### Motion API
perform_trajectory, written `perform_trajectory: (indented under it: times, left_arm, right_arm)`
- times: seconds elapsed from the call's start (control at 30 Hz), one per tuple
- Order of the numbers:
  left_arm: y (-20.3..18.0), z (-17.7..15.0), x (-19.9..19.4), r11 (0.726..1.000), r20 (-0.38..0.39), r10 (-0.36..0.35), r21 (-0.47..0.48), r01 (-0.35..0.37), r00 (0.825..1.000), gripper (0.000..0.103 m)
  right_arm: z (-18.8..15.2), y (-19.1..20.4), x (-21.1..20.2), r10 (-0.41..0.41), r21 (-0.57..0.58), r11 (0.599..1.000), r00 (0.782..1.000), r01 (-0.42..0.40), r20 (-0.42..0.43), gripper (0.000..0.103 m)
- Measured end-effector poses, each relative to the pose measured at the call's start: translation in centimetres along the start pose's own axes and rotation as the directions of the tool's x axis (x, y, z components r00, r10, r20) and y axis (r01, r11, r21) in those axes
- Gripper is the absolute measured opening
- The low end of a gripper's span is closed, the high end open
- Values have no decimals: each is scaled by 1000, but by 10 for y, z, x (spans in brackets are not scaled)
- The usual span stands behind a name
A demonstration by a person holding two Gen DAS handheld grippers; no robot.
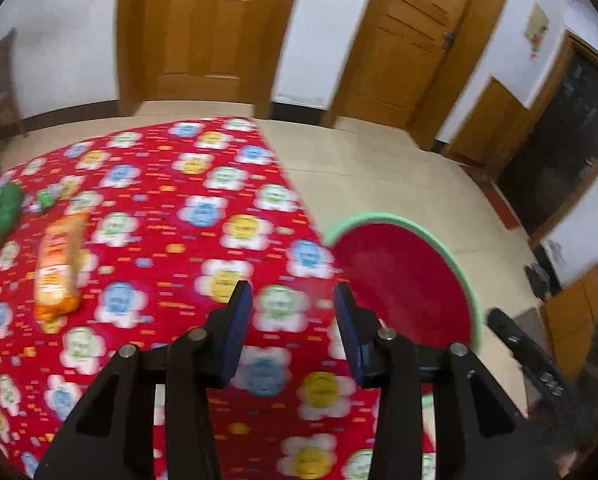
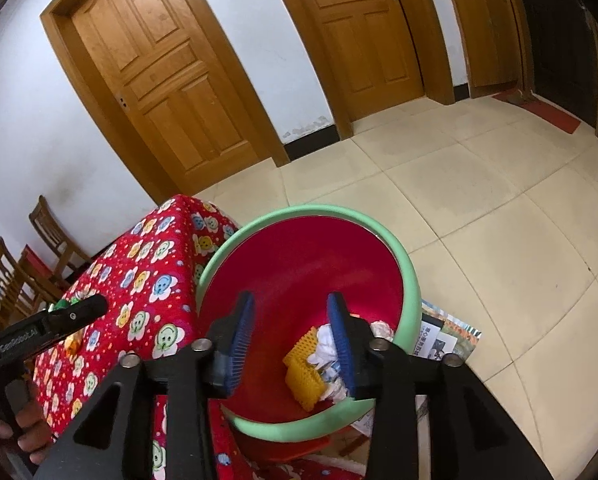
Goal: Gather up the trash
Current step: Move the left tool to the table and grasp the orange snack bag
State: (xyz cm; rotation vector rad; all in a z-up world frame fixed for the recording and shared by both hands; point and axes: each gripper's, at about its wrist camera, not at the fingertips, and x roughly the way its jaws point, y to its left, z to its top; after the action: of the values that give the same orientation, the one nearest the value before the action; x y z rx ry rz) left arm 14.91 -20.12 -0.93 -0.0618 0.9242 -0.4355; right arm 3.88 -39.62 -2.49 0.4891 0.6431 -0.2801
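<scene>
— Where are your 2 grippers?

— My right gripper (image 2: 290, 334) hangs over the mouth of the bin (image 2: 413, 280), its blue pads spread apart with nothing between them. My left gripper (image 1: 294, 322) is above the table (image 1: 171, 200), near the edge that runs alongside the bin (image 1: 439, 236), its pads parted too and empty.

— What's in the bin?

— A yellow mesh wrapper (image 2: 303, 376) and crumpled white paper (image 2: 327, 346), lying at the bottom against the near wall. Another white wad (image 2: 382, 328) sits just behind my right pad.

— And on the table?

— An orange snack packet (image 1: 57, 264) lies toward the left edge — blurred in the left view. Beyond it, nearer that edge, there is a green bag (image 1: 1, 216) and a small green piece (image 1: 46, 199); I cannot tell what that piece is.

— Where does the bin stand?

— On the floor, touching the table's corner, with printed papers (image 2: 443, 340) beneath it.
</scene>
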Motion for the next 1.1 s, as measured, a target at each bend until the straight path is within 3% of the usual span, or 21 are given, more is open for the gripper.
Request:
perform_trajectory:
  times: [0.2,0.57,1.1]
  left_arm:
    - [53,6,-5,991,-3,113,-78,-113,994,42]
    - [139,15,-2,953,-41,238,-181,-242,970,42]
    - [179,13,20,929,-81,242,-270,-255,967,44]
  right_arm:
    - [-2,8,1,1,-12,1000,1000,-1,-13,54]
    - [-6,18,8,-19,-13,1000,999,19,-48,56]
    - [-2,24,15,-37,-15,999,997,36,-69,57]
